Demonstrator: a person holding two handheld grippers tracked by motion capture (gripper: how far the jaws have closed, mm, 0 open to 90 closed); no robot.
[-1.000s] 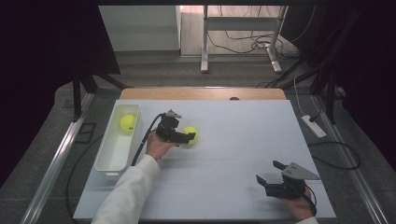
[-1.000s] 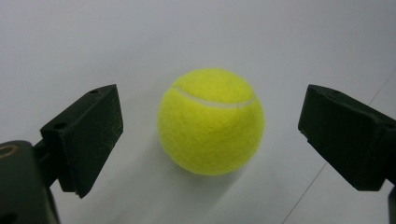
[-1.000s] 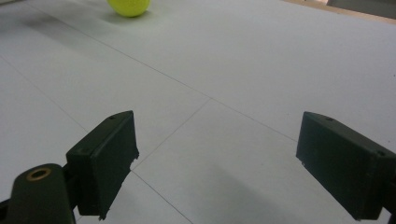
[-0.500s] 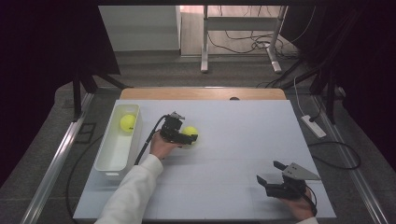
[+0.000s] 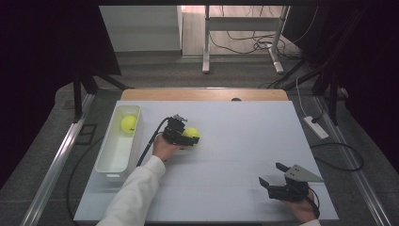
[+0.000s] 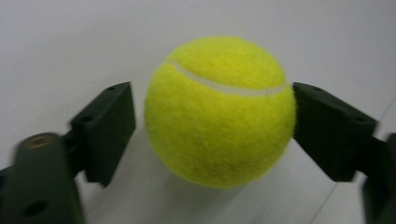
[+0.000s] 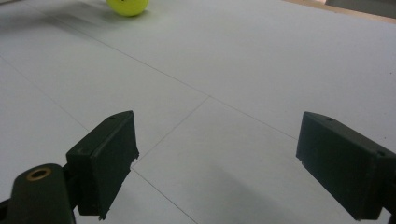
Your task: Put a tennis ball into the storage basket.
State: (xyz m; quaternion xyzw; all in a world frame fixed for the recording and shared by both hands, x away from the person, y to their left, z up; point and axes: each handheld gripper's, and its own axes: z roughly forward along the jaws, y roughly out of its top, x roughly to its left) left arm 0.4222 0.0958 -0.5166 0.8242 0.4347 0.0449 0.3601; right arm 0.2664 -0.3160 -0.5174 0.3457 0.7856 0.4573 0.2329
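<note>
On the white bench (image 5: 226, 141) | my left tongs (image 5: 188, 140) have just been closing around fuzzy yellow-green tennis ball (image 6: 219, 112), one pad touching, the other a sliver off | my right tongs (image 7: 217, 163) gape empty.

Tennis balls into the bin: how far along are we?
Done: one tennis ball already lies in the white bin. In hand: the left gripper has just been closing on the second ball; the right pad touches it, a sliver of gap shows at the left. Left: lift it and drop it in. The right gripper sits open, idle.

Left tool (image 5: 192, 139) closing around tennis ball (image 5: 191, 133) beside white bin (image 5: 109, 162).
</note>
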